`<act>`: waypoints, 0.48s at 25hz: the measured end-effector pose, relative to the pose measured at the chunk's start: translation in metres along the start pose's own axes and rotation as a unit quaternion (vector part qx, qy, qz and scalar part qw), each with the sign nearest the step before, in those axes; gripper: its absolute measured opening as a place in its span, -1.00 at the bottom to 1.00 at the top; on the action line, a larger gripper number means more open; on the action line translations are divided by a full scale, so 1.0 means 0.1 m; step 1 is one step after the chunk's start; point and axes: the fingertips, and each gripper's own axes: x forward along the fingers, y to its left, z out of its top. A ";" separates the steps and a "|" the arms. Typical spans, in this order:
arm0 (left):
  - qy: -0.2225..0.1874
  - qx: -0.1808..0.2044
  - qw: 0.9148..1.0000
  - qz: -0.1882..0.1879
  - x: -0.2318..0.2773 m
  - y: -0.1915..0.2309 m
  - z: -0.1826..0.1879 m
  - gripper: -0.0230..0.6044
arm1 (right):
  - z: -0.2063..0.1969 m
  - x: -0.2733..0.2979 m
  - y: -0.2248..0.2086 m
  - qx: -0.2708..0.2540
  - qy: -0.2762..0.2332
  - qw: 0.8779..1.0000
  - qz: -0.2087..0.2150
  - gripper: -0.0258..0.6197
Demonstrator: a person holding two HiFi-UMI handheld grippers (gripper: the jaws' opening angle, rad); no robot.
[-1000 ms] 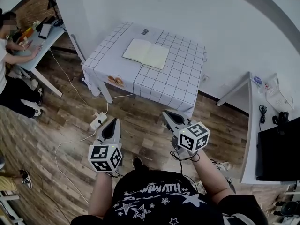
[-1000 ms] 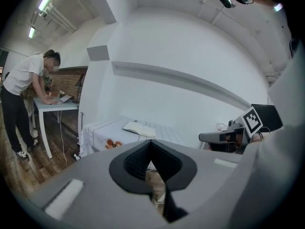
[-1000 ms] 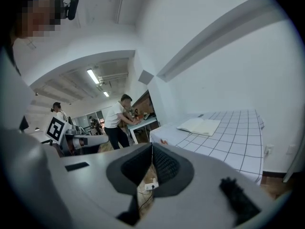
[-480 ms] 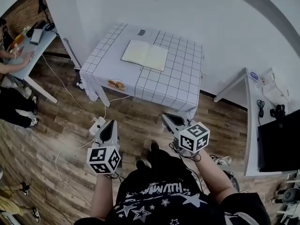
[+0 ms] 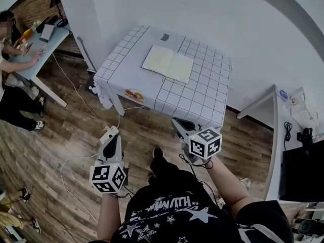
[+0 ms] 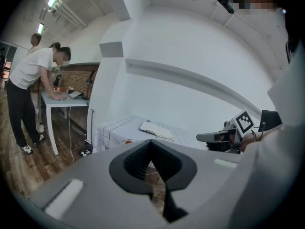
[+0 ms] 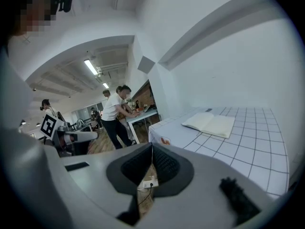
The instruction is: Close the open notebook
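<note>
The open notebook (image 5: 168,64) lies flat with cream pages up on a table under a white grid cloth (image 5: 202,100), set against the wall. Both grippers hang over the wooden floor, well short of the table's front edge. My left gripper (image 5: 113,137) is shut and empty, pointing at the table's left corner. My right gripper (image 5: 177,122) is shut and empty, just before the cloth's front hem. The left gripper view shows the notebook (image 6: 156,130) far beyond the closed jaws. In the right gripper view the notebook (image 7: 211,124) lies ahead to the right.
A white power strip (image 5: 109,134) with cables lies on the floor by my left gripper. A person leans over a desk (image 5: 38,49) at far left. A white desk (image 5: 276,135) and a black monitor (image 5: 304,171) stand on the right. The cloth's front hem carries an orange print (image 5: 134,94).
The person has stepped toward the table, one foot now showing ahead. Both grippers came along with the step, still shut and empty. The notebook has not moved.
</note>
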 end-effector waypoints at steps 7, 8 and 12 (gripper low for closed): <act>0.001 0.008 1.000 0.008 0.46 0.18 0.17 -0.90 | 0.17 0.48 -0.21 0.000 0.001 1.000 0.019 -0.88; 0.002 0.008 1.000 0.005 0.51 0.20 0.16 -0.90 | 0.14 0.53 -0.24 0.002 0.005 1.000 0.019 -0.88; 0.021 0.007 1.000 -0.005 0.85 0.21 0.15 -0.90 | 0.10 0.70 -0.51 0.015 0.018 1.000 0.014 -0.88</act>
